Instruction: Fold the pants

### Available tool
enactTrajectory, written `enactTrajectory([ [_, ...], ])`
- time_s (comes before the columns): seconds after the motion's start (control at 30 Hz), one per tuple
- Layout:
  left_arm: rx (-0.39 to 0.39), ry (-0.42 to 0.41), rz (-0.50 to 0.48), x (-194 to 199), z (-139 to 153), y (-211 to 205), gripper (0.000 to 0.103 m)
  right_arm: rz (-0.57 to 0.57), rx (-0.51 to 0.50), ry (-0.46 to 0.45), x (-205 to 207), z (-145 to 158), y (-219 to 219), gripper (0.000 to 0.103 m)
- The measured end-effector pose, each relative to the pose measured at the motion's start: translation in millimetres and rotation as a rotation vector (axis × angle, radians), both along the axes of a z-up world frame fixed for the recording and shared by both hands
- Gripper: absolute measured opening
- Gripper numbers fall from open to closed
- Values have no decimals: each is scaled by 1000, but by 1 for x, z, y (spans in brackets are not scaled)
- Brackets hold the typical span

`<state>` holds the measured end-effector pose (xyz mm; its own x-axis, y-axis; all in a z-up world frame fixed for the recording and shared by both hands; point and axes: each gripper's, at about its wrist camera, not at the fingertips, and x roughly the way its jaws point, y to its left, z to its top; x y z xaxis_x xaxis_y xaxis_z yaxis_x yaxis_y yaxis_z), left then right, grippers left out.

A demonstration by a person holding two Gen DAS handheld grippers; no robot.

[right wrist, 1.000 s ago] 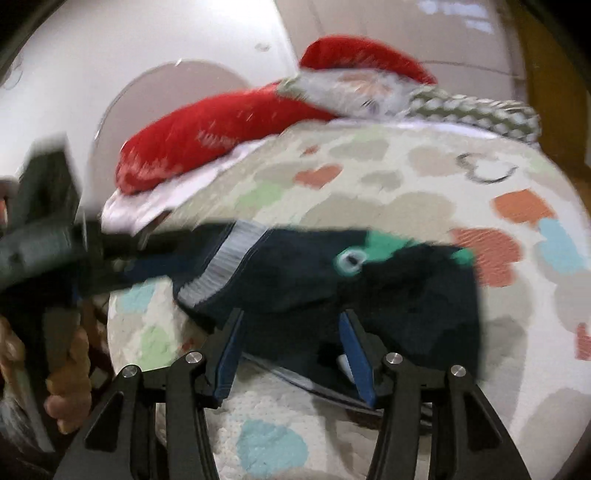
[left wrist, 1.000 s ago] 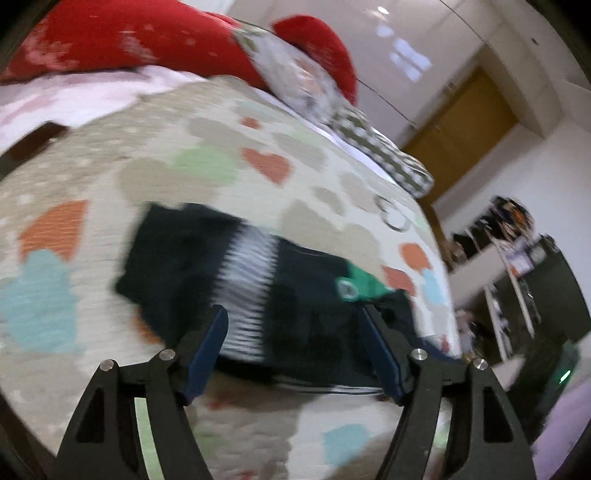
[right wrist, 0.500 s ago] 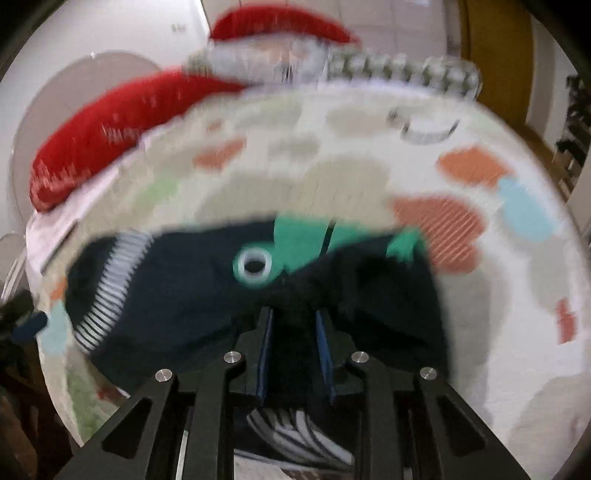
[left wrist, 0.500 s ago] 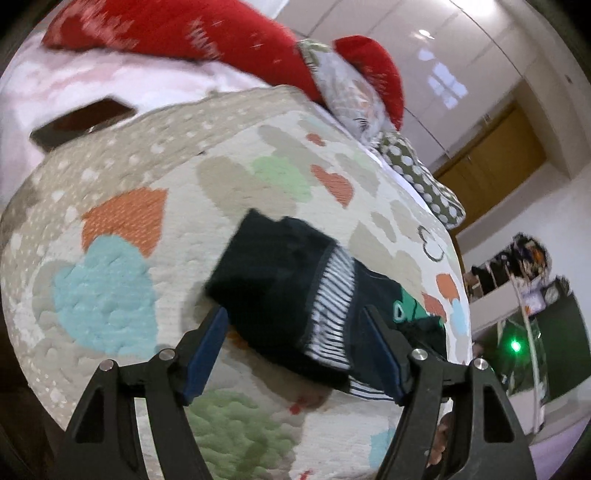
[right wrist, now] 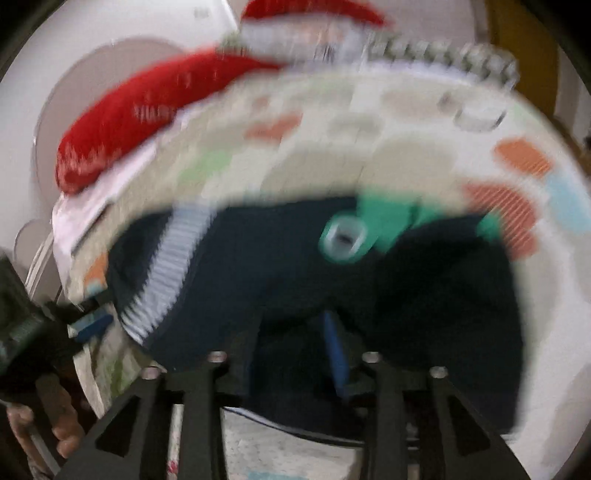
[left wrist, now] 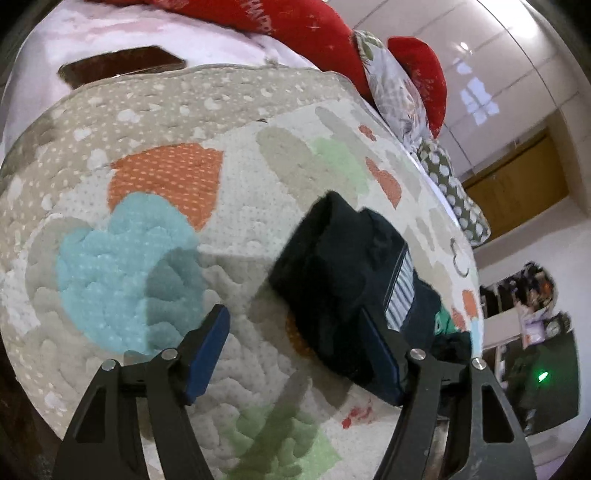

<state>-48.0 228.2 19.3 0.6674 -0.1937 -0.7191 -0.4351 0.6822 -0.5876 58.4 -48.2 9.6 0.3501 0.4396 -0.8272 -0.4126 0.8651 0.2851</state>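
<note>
The dark navy pants (left wrist: pixel 340 280) with a white striped band and a green patch lie partly folded on the heart-patterned quilt (left wrist: pixel 155 229). My left gripper (left wrist: pixel 295 354) is open and empty, low over the quilt at the pants' near left end; its right finger overlaps the cloth. In the blurred right wrist view the pants (right wrist: pixel 266 266) fill the middle. My right gripper (right wrist: pixel 295 354) is shut on a fold of the dark cloth, which drapes over its fingers.
Red pillows (left wrist: pixel 295 33) and patterned cushions (left wrist: pixel 395 92) lie at the far edge of the bed. A dark flat object (left wrist: pixel 122 66) lies on the pink sheet at far left. The left hand-held gripper (right wrist: pixel 33 332) shows at the right view's left edge.
My left gripper has pulled back to the left, off the pants. My right gripper closed on the dark cloth and now lifts it, with fabric draped over the fingers.
</note>
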Motion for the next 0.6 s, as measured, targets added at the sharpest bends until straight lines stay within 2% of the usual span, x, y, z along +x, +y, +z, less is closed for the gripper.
enactTrajectory([
  [0.07,-36,-19,19,-7,1,11,71,14,-34,-49,-4,0,7,49],
  [0.1,-45,-32,35,-13,3,16,71,36,-61,-46,-6,5,13,49],
  [0.27,-81,-101,110,-37,16,42,71,94,-52,-72,-18,39,35,53],
  [0.43,-43,-130,160,-54,25,57,72,224,-50,-50,-20,64,110,65],
  [0.6,-74,-107,192,-68,9,75,72,262,-161,-22,-14,51,180,69],
])
